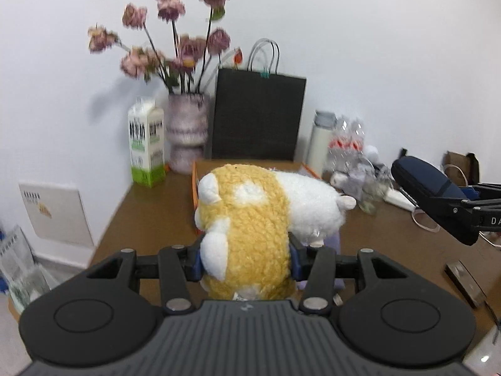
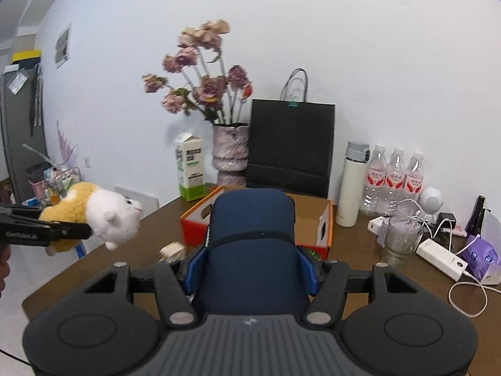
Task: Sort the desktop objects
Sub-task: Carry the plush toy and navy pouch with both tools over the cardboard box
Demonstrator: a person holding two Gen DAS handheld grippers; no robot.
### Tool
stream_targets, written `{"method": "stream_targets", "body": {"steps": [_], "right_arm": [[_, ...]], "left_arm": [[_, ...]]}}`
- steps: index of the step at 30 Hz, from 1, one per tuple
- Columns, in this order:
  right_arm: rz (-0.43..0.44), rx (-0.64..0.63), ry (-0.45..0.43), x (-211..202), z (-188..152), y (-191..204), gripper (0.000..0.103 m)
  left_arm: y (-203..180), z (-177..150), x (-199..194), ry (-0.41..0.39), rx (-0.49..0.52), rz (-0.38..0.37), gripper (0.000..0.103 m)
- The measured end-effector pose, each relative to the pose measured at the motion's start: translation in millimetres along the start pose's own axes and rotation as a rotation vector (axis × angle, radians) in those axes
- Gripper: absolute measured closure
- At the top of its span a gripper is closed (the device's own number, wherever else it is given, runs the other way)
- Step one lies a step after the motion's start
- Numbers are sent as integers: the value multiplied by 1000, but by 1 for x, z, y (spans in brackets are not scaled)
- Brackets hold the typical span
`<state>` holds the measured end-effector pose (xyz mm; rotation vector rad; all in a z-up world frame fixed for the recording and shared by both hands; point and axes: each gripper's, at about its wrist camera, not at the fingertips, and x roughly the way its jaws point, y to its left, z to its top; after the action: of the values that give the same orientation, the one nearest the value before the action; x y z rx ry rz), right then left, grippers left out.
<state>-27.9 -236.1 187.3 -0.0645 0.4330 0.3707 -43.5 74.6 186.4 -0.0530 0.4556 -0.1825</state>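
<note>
- Plush toy (image 1: 250,216): fluffy, curly pile cloth, yellow and white.
- Glasses case (image 2: 250,238): navy woven fabric, matt.
- Left tool (image 1: 245,263): black matt plastic, ribbed grey housing, bare metal pins.
- Surface (image 1: 150,213): brown, smooth, low sheen.
- Bag (image 1: 256,116): black matt paper.
- Bottles (image 2: 394,181): clear glossy plastic.
- Box (image 2: 322,228): orange cardboard.

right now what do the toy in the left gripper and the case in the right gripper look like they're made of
Plush toy: soft fabric, apparently stuffed; curly yellow pile and white fuzz, dented where the left gripper squeezes it.
Navy case: looks like a woven-fabric shell, matte with no shine, holding its rounded shape in the right gripper, so probably semi-rigid, though stiffness is a guess.
</note>
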Motion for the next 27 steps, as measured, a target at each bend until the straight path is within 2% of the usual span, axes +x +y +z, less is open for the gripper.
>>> {"method": "stream_targets", "body": {"steps": [4,9,15,18,20,24,27], "right_arm": [[15,43,26,29,27,-19,44],[31,51,52,61,55,-33,44],[8,3,67,87,73,-46,44],[11,-10,61,98,75,-54,44],[18,-6,51,106,74,-60,44],[-14,8,92,140,73,-69,44],[-14,34,105,172,73,-78,44]], "left_arm": [[1,32,25,-37,-3,6,54],[6,60,65,-23,-5,33,54],[21,74,107,33,-23,66,54],[29,75,123,31,-31,88,54],[33,74,133,18,-34,83,54],[38,73,166,-17,3,47,54],[42,81,203,32,0,17,54]]}}
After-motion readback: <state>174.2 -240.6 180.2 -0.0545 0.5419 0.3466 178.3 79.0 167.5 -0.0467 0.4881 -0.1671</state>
